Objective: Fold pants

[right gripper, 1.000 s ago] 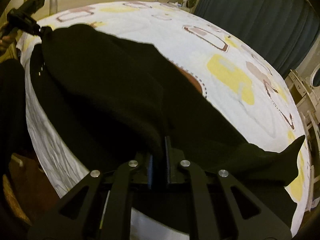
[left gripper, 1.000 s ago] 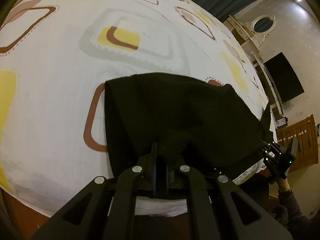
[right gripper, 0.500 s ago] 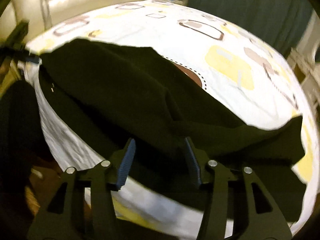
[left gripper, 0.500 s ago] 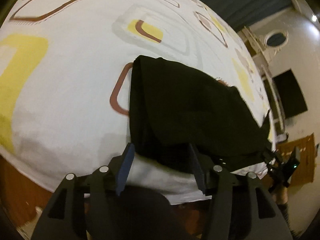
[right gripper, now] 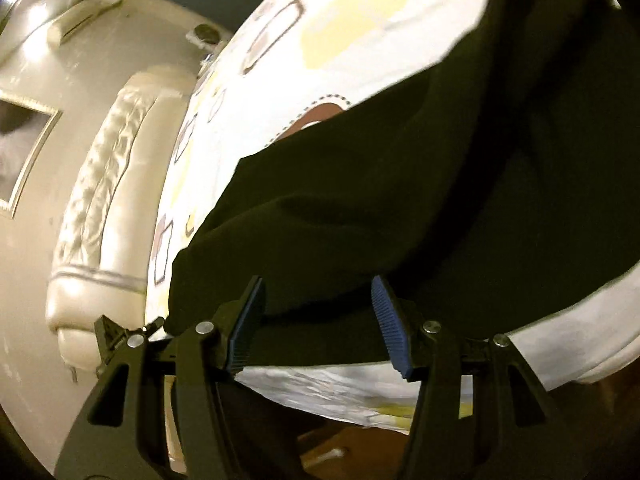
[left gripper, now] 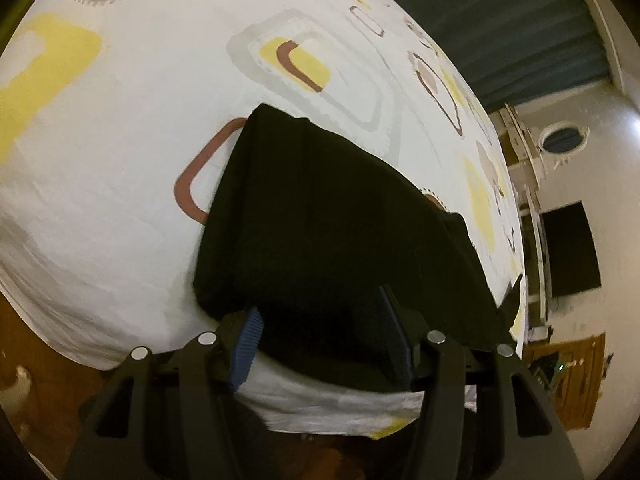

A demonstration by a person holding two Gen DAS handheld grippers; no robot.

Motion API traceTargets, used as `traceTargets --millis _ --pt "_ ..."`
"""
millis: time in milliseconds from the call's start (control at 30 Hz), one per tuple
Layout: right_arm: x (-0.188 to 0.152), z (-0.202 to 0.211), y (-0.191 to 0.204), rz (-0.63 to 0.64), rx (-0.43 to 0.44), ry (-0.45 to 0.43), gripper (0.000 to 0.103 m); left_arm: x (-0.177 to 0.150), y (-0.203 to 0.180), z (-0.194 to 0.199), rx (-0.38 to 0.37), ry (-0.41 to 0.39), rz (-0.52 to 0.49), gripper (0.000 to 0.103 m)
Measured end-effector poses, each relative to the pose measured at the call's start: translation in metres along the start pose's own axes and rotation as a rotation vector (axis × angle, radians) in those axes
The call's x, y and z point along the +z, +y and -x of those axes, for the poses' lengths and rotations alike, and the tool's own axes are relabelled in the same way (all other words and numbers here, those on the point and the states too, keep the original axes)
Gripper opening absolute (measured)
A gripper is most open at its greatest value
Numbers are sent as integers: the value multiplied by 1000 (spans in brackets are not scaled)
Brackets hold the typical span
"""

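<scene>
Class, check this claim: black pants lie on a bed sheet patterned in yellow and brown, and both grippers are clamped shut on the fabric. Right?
Not quite. The black pants lie on the patterned sheet, but both wrist views show the left gripper and right gripper open, pads off the fabric.

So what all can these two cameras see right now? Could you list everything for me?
pants: one, black, lying folded on the bed near its front edge
bedsheet: one, white with yellow, brown and grey rounded squares, covering the bed
headboard: one, cream, padded, at the bed's end in the right wrist view
curtain: one, dark teal, behind the bed
screen: one, black, on the far wall
round mirror: one, white frame, by the wall
wooden cabinet: one, brown, at the wall
left gripper: one, black with blue pads, open, pants edge between its fingers
right gripper: one, same colours, open over the pants edge
</scene>
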State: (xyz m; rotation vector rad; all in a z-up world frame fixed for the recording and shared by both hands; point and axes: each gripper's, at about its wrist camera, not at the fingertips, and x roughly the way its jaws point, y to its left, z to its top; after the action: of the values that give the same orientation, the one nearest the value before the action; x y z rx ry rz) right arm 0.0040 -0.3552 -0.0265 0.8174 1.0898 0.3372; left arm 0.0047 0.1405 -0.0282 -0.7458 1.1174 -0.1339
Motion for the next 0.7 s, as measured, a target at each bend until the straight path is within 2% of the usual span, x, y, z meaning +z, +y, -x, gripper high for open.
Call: traceTargets --millis 200,233,267,300,333,367,400,467,700 --pt "2 -16 -10 -101 14 -14 53 2 3 -16 55 2 38 54" --pt "2 -20 -13 -134 28 -12 51 3 4 -17 56 3 45 50" --pt "2 -21 -15 -159 37 -13 47 3 4 -18 58 6 47 40" --pt "1 -22 -16 -177 44 -16 39 4 3 -19 73 12 38 25" --pt "1 -24 -16 -181 41 -19 33 5 3 -22 91 21 30 17" --pt "2 -25 -17 -178 40 -17 20 6 3 -23 93 26 31 12" --pt "2 -27 -18 -173 36 -11 15 6 6 -23 97 28 46 10" --pt "0 -26 -17 -171 34 -21 11 7 8 -18 94 19 70 9" --pt "-14 -3 -1 -97 41 -35 8 -7 18 1 134 21 67 8"
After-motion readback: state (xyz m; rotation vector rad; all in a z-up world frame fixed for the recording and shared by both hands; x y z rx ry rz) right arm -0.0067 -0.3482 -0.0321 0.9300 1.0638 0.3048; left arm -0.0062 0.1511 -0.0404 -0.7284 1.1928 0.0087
